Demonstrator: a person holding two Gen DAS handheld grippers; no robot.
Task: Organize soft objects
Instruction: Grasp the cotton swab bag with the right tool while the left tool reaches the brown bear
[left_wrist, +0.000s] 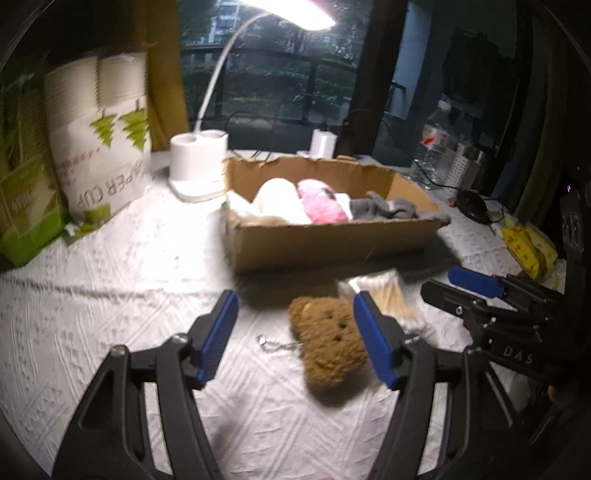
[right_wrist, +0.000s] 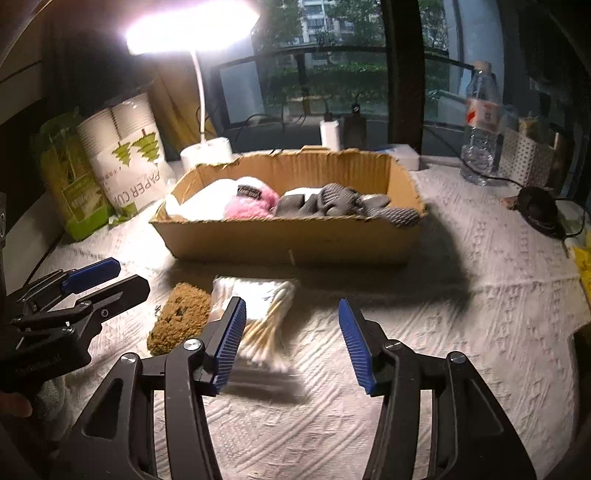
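A brown plush bear with a small key chain lies on the white tablecloth, just inside the right finger of my open, empty left gripper. It also shows in the right wrist view. A bag of cotton swabs lies beside the bear, at the left finger of my open, empty right gripper. The swabs also show in the left wrist view. Behind them stands a cardboard box holding a white plush, a pink plush and grey socks.
A desk lamp and a paper-cup pack stand at the back left. A water bottle and a dark cabled object are at the back right. Yellow items lie at the right edge.
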